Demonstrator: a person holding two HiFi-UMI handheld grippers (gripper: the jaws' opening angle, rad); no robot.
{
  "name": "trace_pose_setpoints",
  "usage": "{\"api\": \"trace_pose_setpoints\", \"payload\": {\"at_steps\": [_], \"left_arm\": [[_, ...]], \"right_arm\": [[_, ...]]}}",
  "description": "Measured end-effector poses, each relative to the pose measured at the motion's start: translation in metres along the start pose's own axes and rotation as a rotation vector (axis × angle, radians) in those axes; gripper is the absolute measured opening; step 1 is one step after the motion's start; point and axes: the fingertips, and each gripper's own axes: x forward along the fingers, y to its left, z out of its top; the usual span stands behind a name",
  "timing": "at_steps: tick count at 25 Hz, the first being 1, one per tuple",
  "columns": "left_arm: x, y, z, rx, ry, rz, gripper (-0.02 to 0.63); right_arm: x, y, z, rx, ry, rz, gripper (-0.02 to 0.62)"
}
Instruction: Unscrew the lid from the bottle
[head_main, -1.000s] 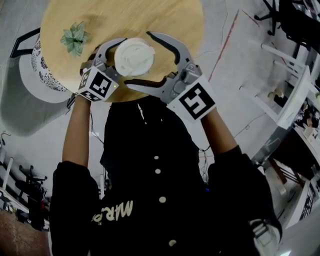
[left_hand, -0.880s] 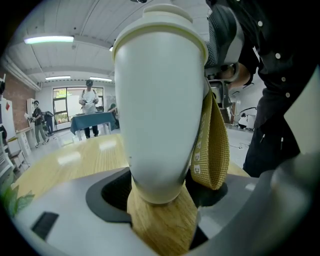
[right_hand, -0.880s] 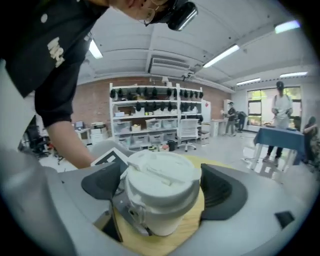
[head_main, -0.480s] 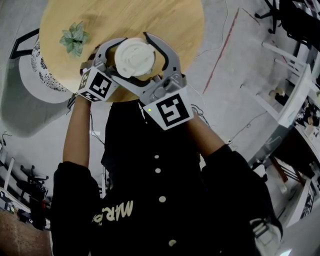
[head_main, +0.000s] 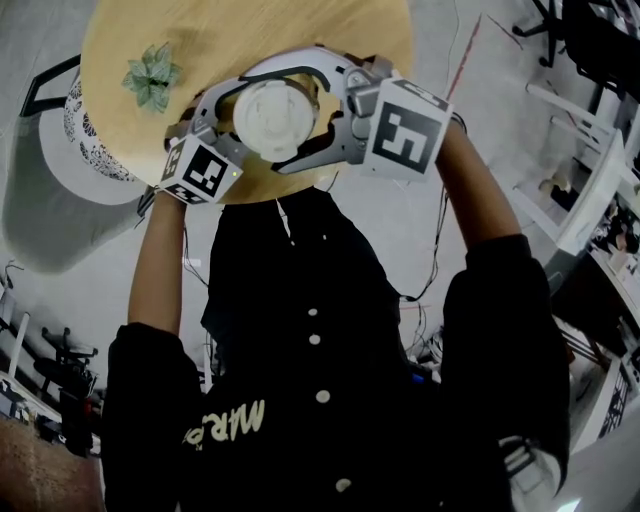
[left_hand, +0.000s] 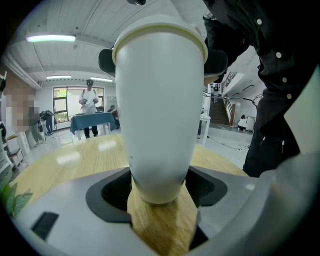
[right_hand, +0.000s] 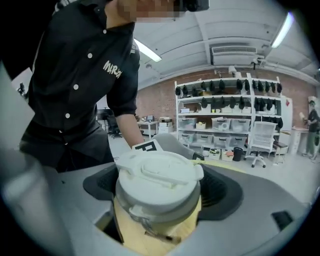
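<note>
A white bottle (left_hand: 159, 115) stands upright on the round wooden table (head_main: 200, 30). My left gripper (left_hand: 159, 192) is shut on its lower body, a dark pad pressing on each side. The white lid (right_hand: 159, 175) with its moulded flap tops the bottle and shows from above in the head view, lid (head_main: 272, 115). Coming from the right, my right gripper (right_hand: 159, 197) has its curved fingers (head_main: 300, 68) wrapped round the lid and is shut on it. Its marker cube (head_main: 410, 125) stands to the right of the bottle, and the left one (head_main: 200, 170) sits at the lower left.
A small green plant (head_main: 150, 75) sits on the table left of the bottle. A white patterned stool (head_main: 85, 130) stands by the table's left edge. The person's dark shirt (head_main: 310, 340) is just behind the near rim. Shelves and chairs stand far off.
The right gripper came in from the lower right with wide jaws, swung round to the bottle's right and closed on the lid. The left gripper and bottle stayed put.
</note>
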Motion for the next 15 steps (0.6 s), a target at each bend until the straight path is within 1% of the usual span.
{"api": "trace_pose_setpoints", "payload": {"at_steps": [2, 3, 5, 7, 9, 12, 13, 15], "left_arm": [[0.0, -0.001, -0.001, 0.012, 0.002, -0.005, 0.333], [0.0, -0.001, -0.001, 0.016, 0.004, -0.007, 0.333], [0.0, -0.001, -0.001, 0.019, 0.006, -0.007, 0.333], [0.0, -0.001, -0.001, 0.018, 0.004, -0.004, 0.333], [0.0, -0.002, -0.001, 0.017, 0.002, 0.001, 0.333], [0.0, -0.002, -0.001, 0.017, 0.007, 0.006, 0.333], [-0.001, -0.002, 0.0, 0.018, 0.008, 0.007, 0.333], [0.0, -0.003, 0.001, 0.017, 0.006, 0.008, 0.334]], "right_arm": [[0.0, 0.0, -0.004, 0.024, 0.011, -0.05, 0.471], [-0.002, 0.0, -0.007, 0.044, 0.02, -0.094, 0.475], [-0.013, -0.003, -0.011, 0.103, 0.029, -0.213, 0.48], [-0.026, -0.004, -0.01, 0.199, 0.015, -0.365, 0.482], [-0.035, -0.002, -0.008, 0.294, 0.005, -0.543, 0.492], [-0.037, -0.004, -0.015, 0.383, 0.046, -0.821, 0.497], [-0.035, -0.006, -0.016, 0.399, 0.051, -0.894, 0.5], [-0.03, -0.011, -0.015, 0.433, 0.033, -1.0, 0.5]]}}
